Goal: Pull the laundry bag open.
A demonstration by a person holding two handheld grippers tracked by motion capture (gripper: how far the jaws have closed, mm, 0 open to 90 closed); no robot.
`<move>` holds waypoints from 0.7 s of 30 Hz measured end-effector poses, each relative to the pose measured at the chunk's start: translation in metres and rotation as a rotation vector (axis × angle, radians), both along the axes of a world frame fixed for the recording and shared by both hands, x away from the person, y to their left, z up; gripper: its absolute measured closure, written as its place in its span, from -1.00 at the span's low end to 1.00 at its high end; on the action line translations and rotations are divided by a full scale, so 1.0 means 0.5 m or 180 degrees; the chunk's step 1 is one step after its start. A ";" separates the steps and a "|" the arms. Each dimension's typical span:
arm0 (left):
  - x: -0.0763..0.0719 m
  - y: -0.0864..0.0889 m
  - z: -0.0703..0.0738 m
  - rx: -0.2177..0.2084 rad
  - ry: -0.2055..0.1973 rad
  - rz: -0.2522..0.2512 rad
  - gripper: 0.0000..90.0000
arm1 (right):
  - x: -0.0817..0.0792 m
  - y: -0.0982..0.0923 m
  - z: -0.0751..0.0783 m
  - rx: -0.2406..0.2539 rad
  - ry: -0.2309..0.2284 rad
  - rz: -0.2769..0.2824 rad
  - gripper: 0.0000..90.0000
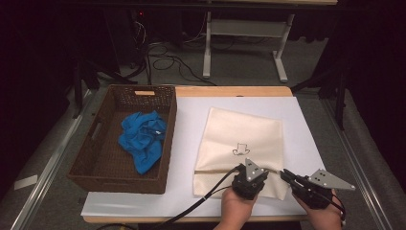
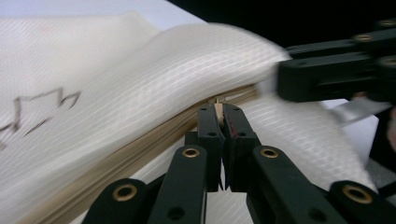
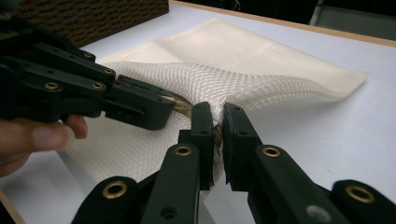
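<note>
A cream mesh bag (image 1: 239, 134) with a small black drawing lies flat on the white table cover (image 1: 191, 115). Both grippers are at its near edge, side by side. My left gripper (image 1: 257, 171) is shut on the bag's tan zipper edge (image 2: 218, 103), lifting the upper layer of the bag (image 2: 140, 93) a little. Just to its right, my right gripper (image 1: 283, 173) is shut on the same edge of the bag (image 3: 243, 65), with fabric pinched between its jaws (image 3: 217, 122). Each gripper view shows the other gripper close by: the right gripper (image 2: 327, 74) and the left gripper (image 3: 130, 105).
A brown wicker basket (image 1: 91, 139) stands on the left of the table with a crumpled blue cloth (image 1: 143, 139) inside; its wall (image 3: 93, 14) is behind the left gripper. Bare white cover lies around the bag. A table frame and cables stand on the floor beyond.
</note>
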State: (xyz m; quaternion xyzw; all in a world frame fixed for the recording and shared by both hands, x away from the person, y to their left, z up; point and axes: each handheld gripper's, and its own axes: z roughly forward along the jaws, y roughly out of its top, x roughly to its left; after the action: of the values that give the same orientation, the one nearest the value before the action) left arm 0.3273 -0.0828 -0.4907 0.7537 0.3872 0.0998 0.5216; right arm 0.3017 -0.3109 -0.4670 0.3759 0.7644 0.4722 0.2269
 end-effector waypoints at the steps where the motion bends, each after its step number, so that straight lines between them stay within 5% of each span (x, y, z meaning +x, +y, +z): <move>1: 0.000 0.005 -0.002 -0.0005 -0.0012 0.0014 0.94 | 0.001 -0.002 -0.001 0.0005 0.0010 -0.0010 0.89; 21: -0.009 0.030 -0.008 0.0035 -0.0085 -0.0034 0.93 | 0.003 -0.003 -0.003 -0.0018 0.0033 0.0004 0.89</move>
State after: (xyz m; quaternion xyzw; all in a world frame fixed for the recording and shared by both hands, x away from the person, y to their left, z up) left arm 0.3225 -0.0678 -0.4949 0.7572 0.3757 0.1092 0.5231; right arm 0.3030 -0.3123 -0.4686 0.3772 0.7671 0.4682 0.2237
